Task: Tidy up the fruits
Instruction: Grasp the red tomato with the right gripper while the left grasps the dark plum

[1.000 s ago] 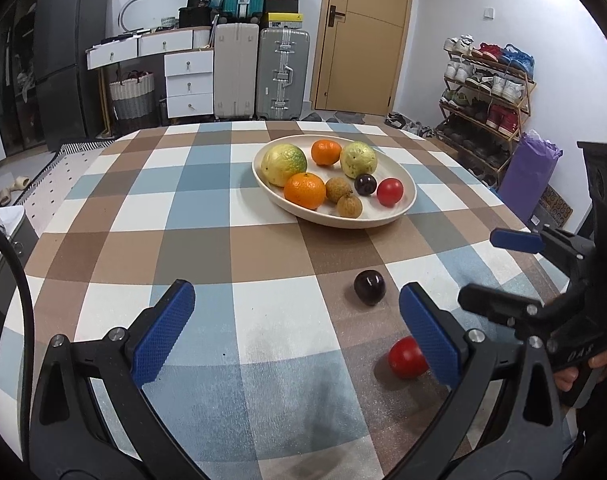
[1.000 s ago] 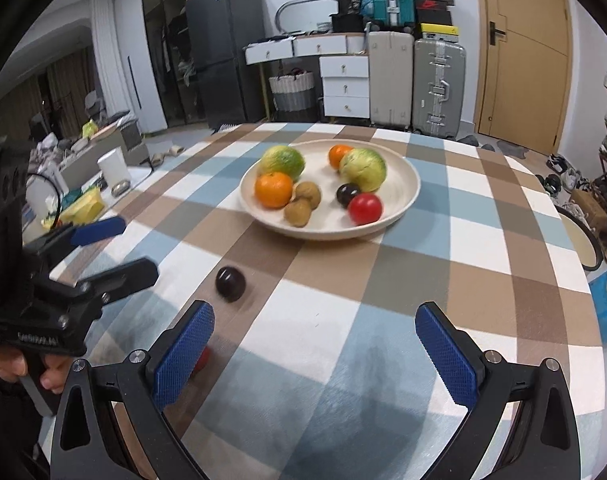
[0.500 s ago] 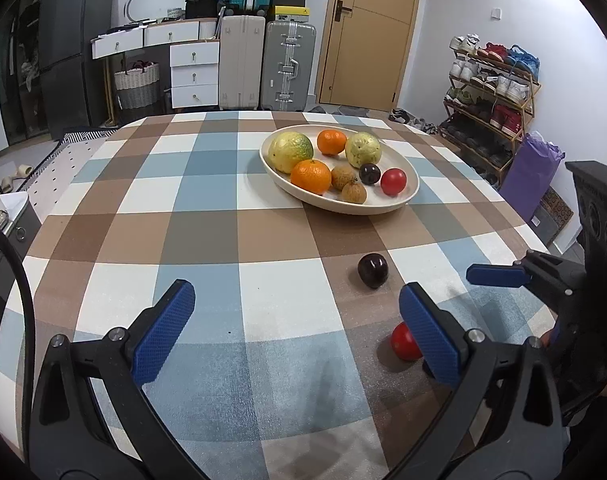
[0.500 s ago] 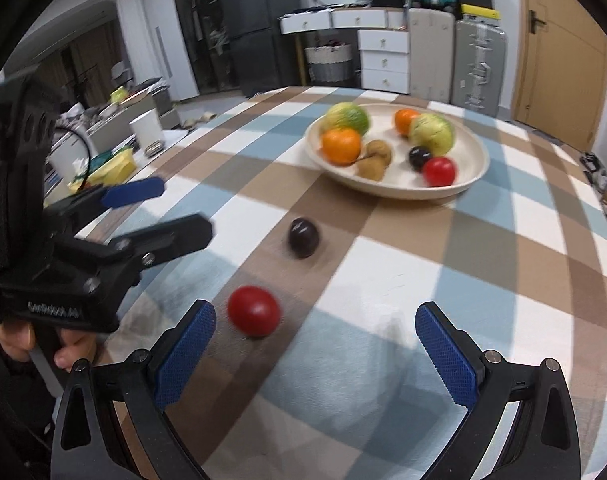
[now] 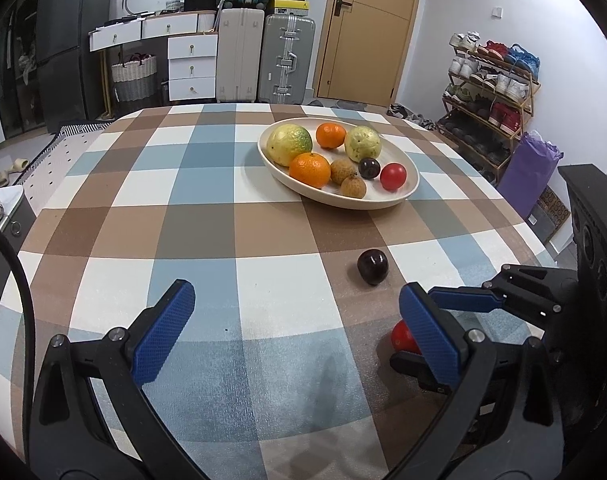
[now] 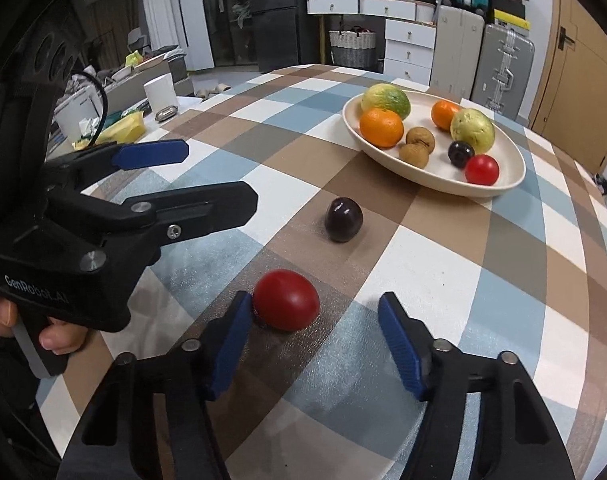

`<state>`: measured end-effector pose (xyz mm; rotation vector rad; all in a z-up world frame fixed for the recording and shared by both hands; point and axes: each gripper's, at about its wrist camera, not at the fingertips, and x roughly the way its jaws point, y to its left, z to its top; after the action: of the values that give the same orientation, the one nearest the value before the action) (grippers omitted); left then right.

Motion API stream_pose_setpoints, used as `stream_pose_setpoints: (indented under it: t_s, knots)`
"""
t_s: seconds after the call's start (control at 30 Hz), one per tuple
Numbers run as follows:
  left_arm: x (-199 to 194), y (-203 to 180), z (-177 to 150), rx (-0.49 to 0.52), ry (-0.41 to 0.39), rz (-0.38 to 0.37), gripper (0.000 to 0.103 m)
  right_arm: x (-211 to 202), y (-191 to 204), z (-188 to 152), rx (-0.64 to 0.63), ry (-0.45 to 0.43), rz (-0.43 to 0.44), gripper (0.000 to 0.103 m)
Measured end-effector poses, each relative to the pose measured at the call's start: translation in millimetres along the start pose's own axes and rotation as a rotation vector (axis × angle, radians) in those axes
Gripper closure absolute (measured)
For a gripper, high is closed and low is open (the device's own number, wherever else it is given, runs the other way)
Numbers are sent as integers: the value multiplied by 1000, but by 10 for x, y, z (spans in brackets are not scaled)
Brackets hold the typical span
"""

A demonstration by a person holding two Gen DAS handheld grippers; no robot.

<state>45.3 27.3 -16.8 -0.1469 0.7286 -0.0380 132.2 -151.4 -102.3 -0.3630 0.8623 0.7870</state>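
Left wrist view: the left gripper (image 5: pixel 291 332) hovers low over the near side of a checked worktop (image 5: pixel 207 216), its blue fingers (image 5: pixel 163 332) spread wide and holding nothing. A cream bowl (image 5: pixel 407 196) sits toward the far right of the worktop, already filled with two oranges, two green-yellow fruits, two small brown fruits, a dark plum and a red fruit. Two pieces are left out on the cloth: a loose plum (image 5: pixel 372 267) near the right edge, and closer in, a red tomato (image 5: pixel 403 338) half hidden behind the left gripper's right finger. The right gripper (image 5: pixel 435 332) reaches in from the right edge toward that tomato. Beyond the worktop stand suitcases, white drawers, a wooden door and a shoe rack.

Right wrist view: the right gripper (image 6: pixel 315 344) has its fingers open at a middling width, around the tomato (image 6: pixel 286 299) but not closed; the left finger looks to be touching it, the right finger stands apart. The plum (image 6: pixel 343 219) lies just beyond, between tomato and bowl (image 6: pixel 511 184). The left gripper (image 6: pixel 215 176) enters from the left, held in a hand (image 6: pixel 31 328). By my judgement most of the sorting is done, with these two fruits remaining.
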Motion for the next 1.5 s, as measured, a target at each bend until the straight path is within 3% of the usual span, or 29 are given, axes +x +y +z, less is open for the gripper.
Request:
stream_pose_setpoints:
  t_s: [0.07, 0.2, 0.37, 0.87, 1.3, 1.5]
  knots:
    - [7, 0, -1, -2, 3, 0, 1, -2, 9, 9, -7, -1, 6, 51]
    - [13, 11, -5, -10, 7, -2, 1, -1, 23, 16, -20, -3, 5, 55]
    - [25, 13, -7, -9, 11, -3, 1, -7, 12, 21, -17, -9, 21, 72]
    - [49, -12, -9, 0, 26, 2, 1, -170, -334, 27, 82, -91, 29, 72]
    - [298, -239, 68, 41, 85, -16, 1, -338, -723, -38, 137, -118, -53, 72]
    - [498, -427, 134, 67, 121, 7, 8, -427, -898, -110, 178, -129, -64, 72]
